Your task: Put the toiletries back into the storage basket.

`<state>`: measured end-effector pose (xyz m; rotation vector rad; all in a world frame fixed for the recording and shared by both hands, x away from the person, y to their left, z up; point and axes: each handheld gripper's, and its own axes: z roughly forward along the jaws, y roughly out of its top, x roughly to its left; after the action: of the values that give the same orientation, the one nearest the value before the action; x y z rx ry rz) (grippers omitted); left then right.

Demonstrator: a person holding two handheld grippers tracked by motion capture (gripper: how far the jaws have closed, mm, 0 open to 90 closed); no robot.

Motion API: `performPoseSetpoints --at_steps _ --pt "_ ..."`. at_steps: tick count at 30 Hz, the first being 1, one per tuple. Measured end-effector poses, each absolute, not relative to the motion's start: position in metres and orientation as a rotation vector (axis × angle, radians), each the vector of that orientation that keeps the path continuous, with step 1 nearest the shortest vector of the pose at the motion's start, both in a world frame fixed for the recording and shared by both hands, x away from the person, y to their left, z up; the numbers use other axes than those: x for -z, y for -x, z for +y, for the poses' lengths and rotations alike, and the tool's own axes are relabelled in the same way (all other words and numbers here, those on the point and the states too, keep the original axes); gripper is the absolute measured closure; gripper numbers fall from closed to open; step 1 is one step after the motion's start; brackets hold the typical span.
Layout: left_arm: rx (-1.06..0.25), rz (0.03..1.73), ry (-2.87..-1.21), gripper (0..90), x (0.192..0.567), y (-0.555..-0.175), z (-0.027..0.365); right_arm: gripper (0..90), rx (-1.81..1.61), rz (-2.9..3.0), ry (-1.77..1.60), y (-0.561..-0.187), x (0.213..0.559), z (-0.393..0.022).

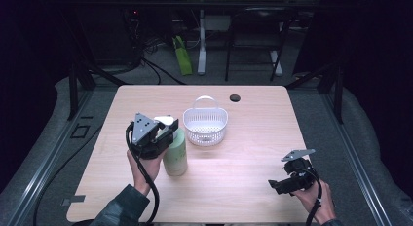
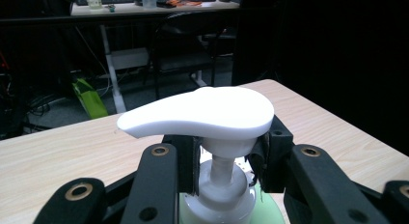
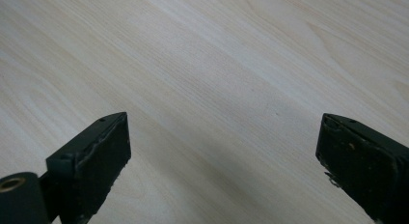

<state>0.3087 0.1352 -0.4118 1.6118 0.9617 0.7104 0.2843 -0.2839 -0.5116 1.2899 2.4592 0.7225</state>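
**Bottle gripped at the pump neck, basket just beyond**

Pale wood bench [image 1: 234, 172] under a dark room, cables and a second desk behind; on it, the left gripper [image 2: 223, 161] has its jaws closed on the neck of the bottle [image 1: 176, 155], just under the white pump head [image 2: 202, 112], pads pressing from both sides; the green body stands upright on the bench, just beside the white basket [image 1: 205, 126] and to its left; the right gripper [image 3: 222, 151] rests low near the bench's right front corner, jaws wide, nothing between them, bare wood under them; a small dark disc [image 1: 234, 97] lies near the far edge, well apart from everything.

Judged from this, the step is carrying the bottle into the basket; a neck grip lets the heavy body swing, so lift straight up first, keep the wrist level, clear the basket's rim and handle, then lower until the base sits before easing the jaws; the free gripper could steady the basket if it slides.
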Motion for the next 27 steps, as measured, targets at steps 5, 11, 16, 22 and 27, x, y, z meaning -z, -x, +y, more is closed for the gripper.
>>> performPoseSetpoints --at_steps 5,11,16,22,27 --pt "-0.711 0.956 -1.617 67.2 0.410 -0.308 0.135 4.7 -0.715 2.457 -1.285 -0.284 0.511 -0.284" --pt "-0.708 0.952 -1.618 67.3 0.409 -0.307 0.136 4.7 -0.714 2.458 -1.281 -0.284 0.511 -0.284" --pt "-0.708 0.950 -1.622 67.2 0.406 -0.307 0.137 4.7 -0.713 2.457 -1.282 -0.284 0.511 -0.284" --pt "-0.707 0.945 -1.625 67.3 0.403 -0.307 0.138 4.7 -0.713 2.459 -1.280 -0.284 0.511 -0.284" --pt "-0.707 0.937 -1.625 67.3 0.400 -0.307 0.138 4.7 -0.712 2.459 -1.281 -0.284 0.511 -0.284"
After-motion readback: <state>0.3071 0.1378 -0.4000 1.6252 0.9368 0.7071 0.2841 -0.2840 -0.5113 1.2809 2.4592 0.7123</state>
